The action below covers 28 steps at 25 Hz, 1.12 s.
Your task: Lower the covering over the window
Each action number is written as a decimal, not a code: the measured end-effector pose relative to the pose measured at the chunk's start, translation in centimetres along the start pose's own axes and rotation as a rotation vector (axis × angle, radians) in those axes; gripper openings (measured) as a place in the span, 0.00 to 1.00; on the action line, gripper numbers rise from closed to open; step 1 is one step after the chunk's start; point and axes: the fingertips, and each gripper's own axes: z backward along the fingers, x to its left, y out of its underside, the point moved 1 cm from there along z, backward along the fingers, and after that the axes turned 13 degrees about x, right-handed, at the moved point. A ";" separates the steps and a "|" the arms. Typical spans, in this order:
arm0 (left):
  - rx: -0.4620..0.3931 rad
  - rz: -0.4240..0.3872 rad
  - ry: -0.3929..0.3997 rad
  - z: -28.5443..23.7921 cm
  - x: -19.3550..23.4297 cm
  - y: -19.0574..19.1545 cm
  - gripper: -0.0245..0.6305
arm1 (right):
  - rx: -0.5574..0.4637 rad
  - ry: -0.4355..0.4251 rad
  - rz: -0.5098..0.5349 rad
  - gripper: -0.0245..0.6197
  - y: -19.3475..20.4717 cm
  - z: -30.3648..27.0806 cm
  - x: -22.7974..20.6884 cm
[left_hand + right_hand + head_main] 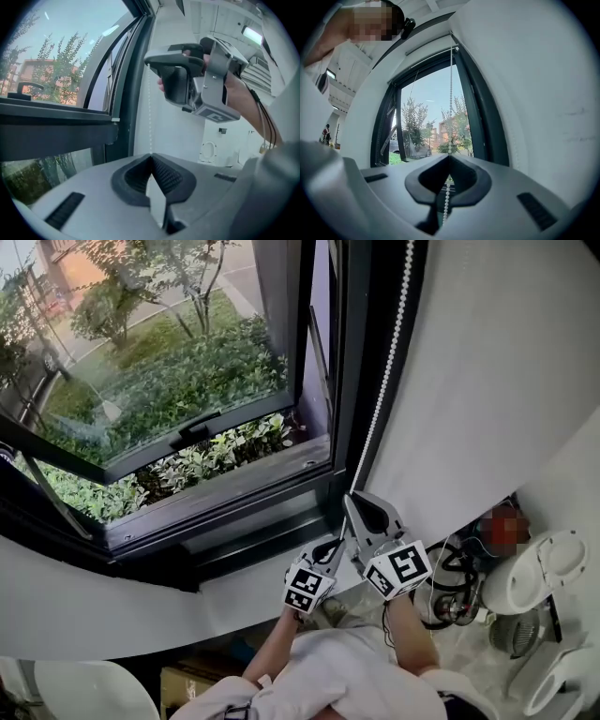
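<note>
Right gripper view shows the right gripper (450, 157) with its fingers (469, 177) clenched on the bead chain (451, 93); white beads pass down through the slit between them; above, the chain climbs beside the dark window frame (480, 112) to a pale rail (431, 52) at the window's top; whether that rail is the rolled covering I cannot tell, and the glass below it is uncovered, with trees and sky behind. Left gripper view shows what that view lacks: the left gripper (151, 157), fingers pressed together where the chain (150, 117) meets their tips, and the right gripper (150, 62) higher on the same strand, a hand (236, 93) wrapped round its body. Head view alone takes in both at once; the right gripper (352, 498) sits above the left gripper (337, 545) at the window's (187, 352) lower right corner, the chain (382, 381) running up along the frame. Count: two grippers, two marker cubes (307, 587), one visible chain strand, one window.
</note>
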 end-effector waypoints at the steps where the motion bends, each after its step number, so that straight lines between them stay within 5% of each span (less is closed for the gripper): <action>1: 0.011 0.003 0.003 0.0 0.0 0.2 0.06 | 0.005 -0.002 -0.001 0.03 0.3 -0.2 0.0; 26: 0.114 0.055 -0.009 0.5 0.2 4.7 0.06 | 0.199 -0.041 -0.111 0.03 10.8 -2.0 -0.3; 28: 0.097 0.062 -0.002 1.3 0.3 4.1 0.14 | 0.199 -0.042 -0.109 0.03 10.8 -2.0 -0.3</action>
